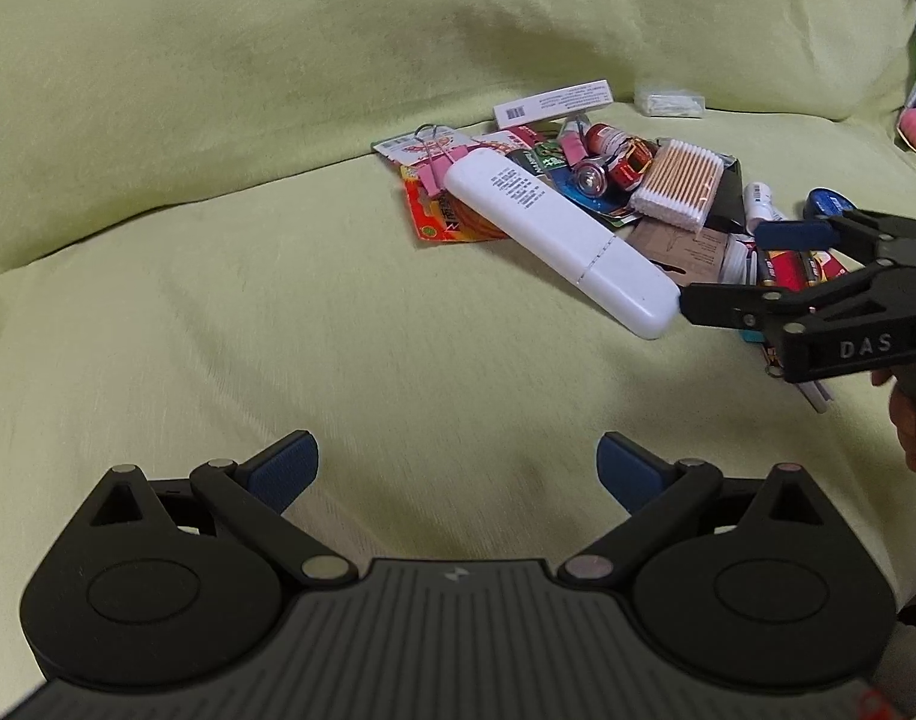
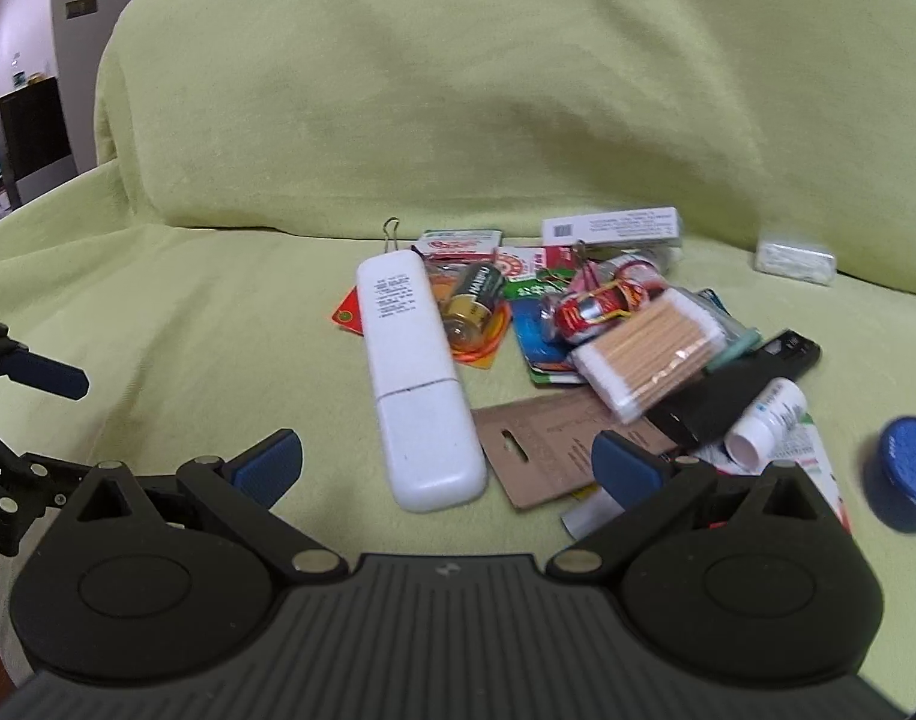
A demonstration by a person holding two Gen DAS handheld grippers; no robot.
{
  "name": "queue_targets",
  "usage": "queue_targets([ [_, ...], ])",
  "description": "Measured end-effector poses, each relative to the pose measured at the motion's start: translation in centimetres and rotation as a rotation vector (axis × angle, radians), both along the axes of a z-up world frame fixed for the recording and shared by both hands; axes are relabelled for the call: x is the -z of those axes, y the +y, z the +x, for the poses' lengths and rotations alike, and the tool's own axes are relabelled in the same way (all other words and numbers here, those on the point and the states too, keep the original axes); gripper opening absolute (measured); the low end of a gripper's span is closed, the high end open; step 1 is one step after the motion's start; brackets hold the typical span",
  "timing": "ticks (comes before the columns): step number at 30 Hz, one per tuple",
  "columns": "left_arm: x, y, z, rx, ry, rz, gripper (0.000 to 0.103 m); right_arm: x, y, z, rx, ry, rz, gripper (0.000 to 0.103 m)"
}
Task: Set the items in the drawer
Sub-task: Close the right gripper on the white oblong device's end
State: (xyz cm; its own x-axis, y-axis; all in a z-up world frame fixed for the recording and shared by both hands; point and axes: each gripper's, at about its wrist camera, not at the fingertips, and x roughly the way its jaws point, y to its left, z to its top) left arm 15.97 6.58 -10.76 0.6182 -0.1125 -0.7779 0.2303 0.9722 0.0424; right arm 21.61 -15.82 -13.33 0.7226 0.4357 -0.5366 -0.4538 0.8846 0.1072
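Both grippers, left [image 1: 455, 471] and right [image 2: 446, 468], spread wide, holding nothing. White remote [image 2: 416, 384] atop clutter pile on green sofa [image 2: 218, 312], just ahead of right gripper. No drawer visible. Advised: straddle narrow sides squarely, avoid cardboard tag [image 2: 542, 450] beside remote.

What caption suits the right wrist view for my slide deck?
Open right gripper nears a white remote beside cluttered batteries, cotton swabs and cards on a green-covered sofa.
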Motion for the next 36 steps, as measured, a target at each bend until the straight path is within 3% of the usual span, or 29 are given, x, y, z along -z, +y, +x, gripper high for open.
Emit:
queue_targets([
  [16,0.9,0.1,1.5,0.076,-0.034,0.001,0.100,1.4,3.3,4.5,-0.120,0.008,-0.059,0.076],
  [20,1.1,0.3,2.0,0.070,-0.031,-0.003,0.100,1.8,4.2,5.5,-0.135,0.011,-0.077,0.074],
  [25,1.5,0.6,2.2,0.073,-0.027,-0.007,0.100,2.7,5.3,6.8,-0.152,0.037,-0.100,0.056],
  [29,1.7,0.9,2.3,0.078,-0.024,-0.007,0.100,3.1,5.7,7.3,-0.151,0.042,-0.113,0.055],
  [31,1.8,1.0,2.3,0.080,-0.023,-0.010,0.100,3.1,5.7,7.4,-0.154,0.045,-0.107,0.044],
  [36,1.7,1.0,2.0,0.090,-0.025,-0.019,0.100,3.0,5.4,6.8,-0.161,0.046,-0.114,0.044],
])
